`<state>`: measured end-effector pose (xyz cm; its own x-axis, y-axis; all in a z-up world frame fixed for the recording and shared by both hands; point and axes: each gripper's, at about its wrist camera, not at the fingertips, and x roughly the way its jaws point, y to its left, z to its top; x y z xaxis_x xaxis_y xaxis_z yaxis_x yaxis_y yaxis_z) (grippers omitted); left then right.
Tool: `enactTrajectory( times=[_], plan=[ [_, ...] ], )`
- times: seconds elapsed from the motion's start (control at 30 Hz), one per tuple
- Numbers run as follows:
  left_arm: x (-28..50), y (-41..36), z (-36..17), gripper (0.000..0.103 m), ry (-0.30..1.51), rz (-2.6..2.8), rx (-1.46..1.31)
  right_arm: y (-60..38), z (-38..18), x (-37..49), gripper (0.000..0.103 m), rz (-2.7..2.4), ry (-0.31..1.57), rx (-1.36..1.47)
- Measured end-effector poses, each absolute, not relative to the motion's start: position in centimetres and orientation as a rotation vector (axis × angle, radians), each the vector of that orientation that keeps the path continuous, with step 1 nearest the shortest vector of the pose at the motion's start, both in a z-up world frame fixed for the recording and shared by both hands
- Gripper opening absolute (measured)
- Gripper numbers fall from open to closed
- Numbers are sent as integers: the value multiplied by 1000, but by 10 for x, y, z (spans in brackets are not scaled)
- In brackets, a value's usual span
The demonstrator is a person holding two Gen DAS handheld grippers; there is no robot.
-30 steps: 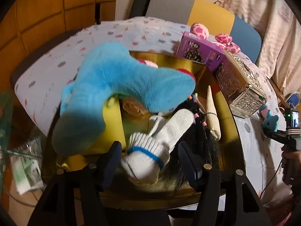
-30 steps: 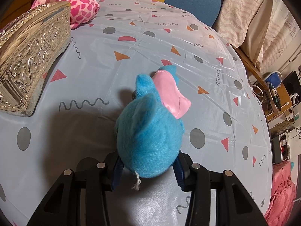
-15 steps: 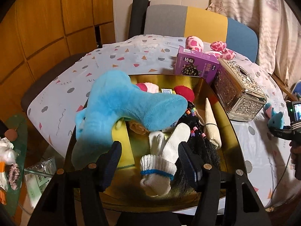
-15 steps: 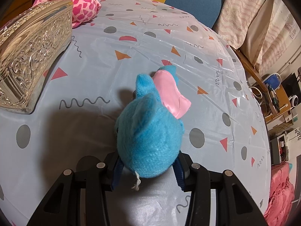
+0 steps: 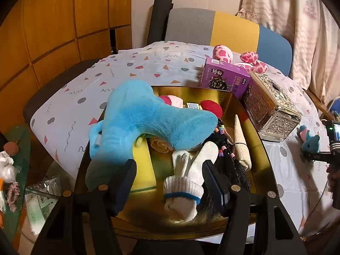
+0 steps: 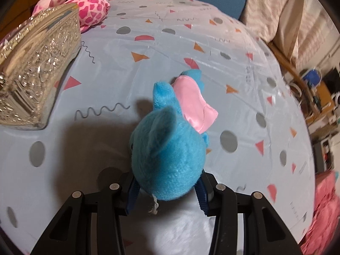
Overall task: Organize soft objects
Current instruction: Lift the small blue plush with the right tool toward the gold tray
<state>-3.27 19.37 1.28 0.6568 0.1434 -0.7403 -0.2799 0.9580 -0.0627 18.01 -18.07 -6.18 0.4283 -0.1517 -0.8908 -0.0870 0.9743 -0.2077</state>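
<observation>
Right claw [image 6: 165,188] pinches fuzzy round blue plush [image 6: 167,157] (satin-pink fin); left claw [image 5: 170,182] spread.

Sky-blue plush toy [image 6: 167,159] with pink satin fin, tablecloth [image 6: 191,42] pale with grey dots, orange triangles.

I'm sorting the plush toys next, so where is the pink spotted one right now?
In the left wrist view the pink spotted plush lies at the table's far side, behind the purple box and the silver tissue box.
</observation>
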Motion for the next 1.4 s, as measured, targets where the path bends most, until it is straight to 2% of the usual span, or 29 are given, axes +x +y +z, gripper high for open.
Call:
enactTrajectory(
  times=[0.5, 0.97, 1.4],
  plan=[
    [-39, 212, 14, 65, 778, 246, -241, -162, -49, 129, 45, 123, 1232, 66],
    [-43, 216, 25, 65, 737, 271, -236, -139, -11, 57, 44, 232, 1103, 159],
    [-49, 228, 31, 65, 722, 317, -231, -29, 62, 52, 45, 529, 941, 43]
  ],
)
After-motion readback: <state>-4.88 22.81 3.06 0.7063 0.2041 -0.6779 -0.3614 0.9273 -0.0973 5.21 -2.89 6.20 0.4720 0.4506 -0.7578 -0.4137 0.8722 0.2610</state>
